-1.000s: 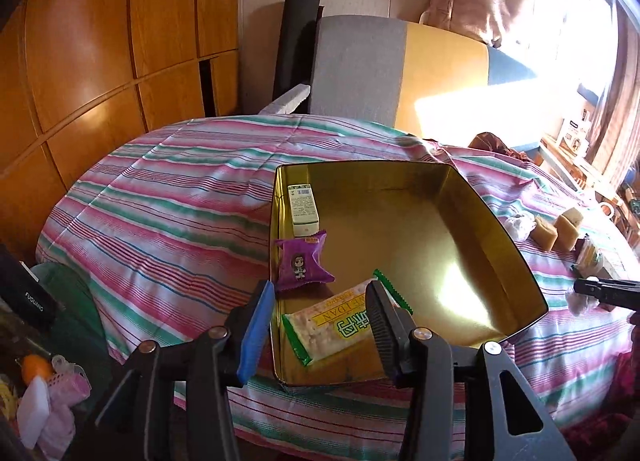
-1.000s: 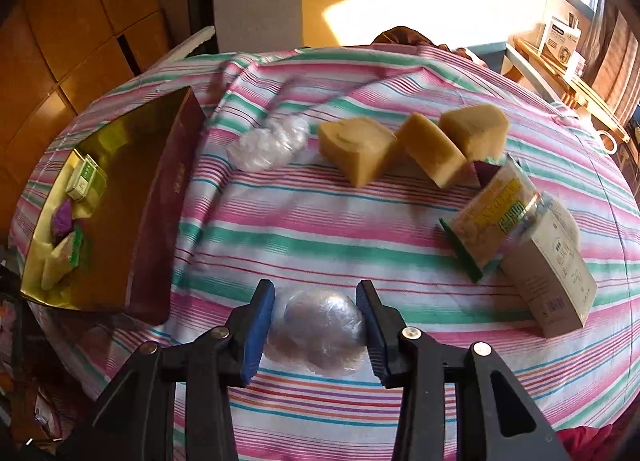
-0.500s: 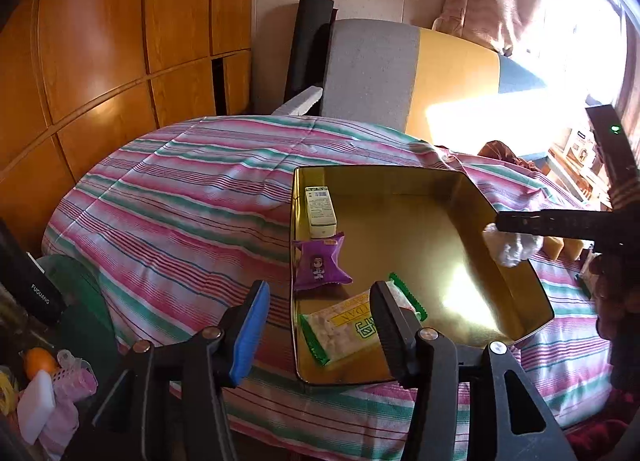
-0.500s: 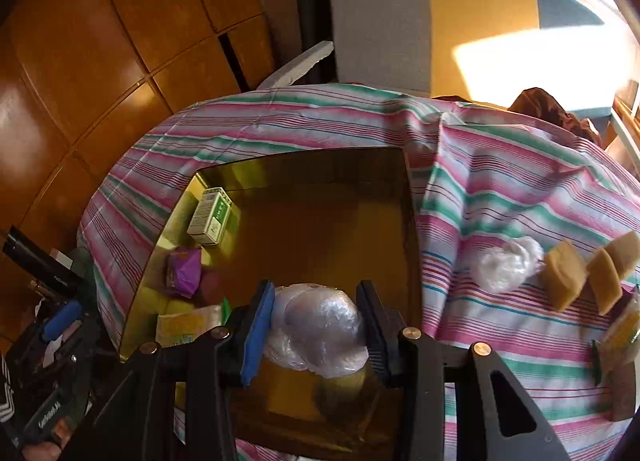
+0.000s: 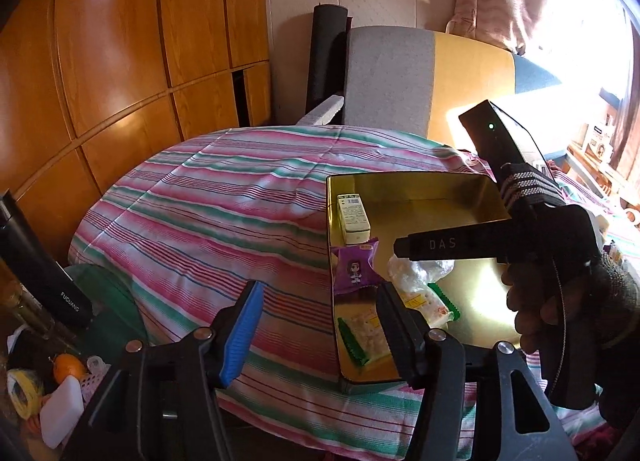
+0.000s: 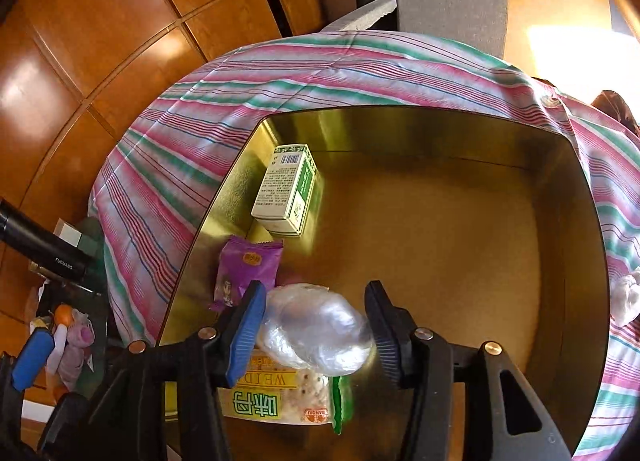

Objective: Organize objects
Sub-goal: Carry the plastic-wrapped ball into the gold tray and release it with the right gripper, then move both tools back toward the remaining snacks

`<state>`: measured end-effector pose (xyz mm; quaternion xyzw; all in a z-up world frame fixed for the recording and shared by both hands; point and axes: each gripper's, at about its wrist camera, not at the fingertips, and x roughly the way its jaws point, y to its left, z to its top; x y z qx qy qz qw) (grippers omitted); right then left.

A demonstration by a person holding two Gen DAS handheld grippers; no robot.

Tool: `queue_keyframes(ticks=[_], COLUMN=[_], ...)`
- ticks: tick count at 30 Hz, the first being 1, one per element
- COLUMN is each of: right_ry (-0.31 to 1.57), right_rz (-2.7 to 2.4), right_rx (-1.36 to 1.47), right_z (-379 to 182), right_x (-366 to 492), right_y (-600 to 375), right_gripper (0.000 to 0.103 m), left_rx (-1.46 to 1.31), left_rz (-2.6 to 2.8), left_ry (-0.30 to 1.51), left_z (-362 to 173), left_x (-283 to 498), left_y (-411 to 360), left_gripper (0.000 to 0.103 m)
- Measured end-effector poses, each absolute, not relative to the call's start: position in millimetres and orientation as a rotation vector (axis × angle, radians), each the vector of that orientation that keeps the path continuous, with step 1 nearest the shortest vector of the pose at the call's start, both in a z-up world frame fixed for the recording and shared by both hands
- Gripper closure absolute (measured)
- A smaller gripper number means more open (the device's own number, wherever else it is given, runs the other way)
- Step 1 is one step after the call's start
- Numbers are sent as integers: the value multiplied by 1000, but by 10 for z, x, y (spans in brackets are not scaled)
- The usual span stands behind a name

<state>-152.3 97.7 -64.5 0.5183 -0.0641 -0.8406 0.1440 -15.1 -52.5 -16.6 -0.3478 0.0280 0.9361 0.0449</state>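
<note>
Over glossy gold tin (image 6: 552, 165): right gripper (image 6: 316, 325) jaws opening around crinkly clear-wrapped bundle (image 6: 316, 329); left gripper (image 5: 320, 325) jaws opening, empty.

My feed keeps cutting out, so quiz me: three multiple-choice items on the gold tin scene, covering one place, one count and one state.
1. Where does the purple snack packet lie?
A. in the gold tin, by its left wall
B. on the striped cloth
C. on the chair

2. How many green-and-white boxes are in the tin?
A. none
B. one
C. three

3. What is between the right gripper's fingers?
A. nothing
B. a yellow sponge
C. a clear plastic-wrapped bundle

Key: 1 A, the packet rests inside the tin's left side, below the green-and-white box. 2 B, only one box shows. 3 C, the bundle sits between the opening jaws, over the biscuit packet.
</note>
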Motion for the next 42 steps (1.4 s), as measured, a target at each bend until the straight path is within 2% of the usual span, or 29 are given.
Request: queue_keyframes(ticks=[4,12,24,35,42], right_ry=[-233,-225,-14,118,109], right_rz=[-2411,-2482,-2779,-3003,-3071], right_rx=[1473,1386,1244,1178,1162], right_z=[-643,-393,-18,181,242], right_x=[-1503,-1359,-851,-411,-214], right_y=[1011,1112,1479,2045,2441], right_gripper=[29,29,29,29,29], left_rx=[-1056,-1016,-1011,-1035,-1021], left_rz=[2873,2890,2843,2745,2683], left_ry=[91,112,121,167,201], left_z=[-155,-65,-29,-8,68], left_x=[-141,-72,-27,-96,-201], left_y=[-530,-500,-324,130,519], left_gripper=[42,40,39,39,39])
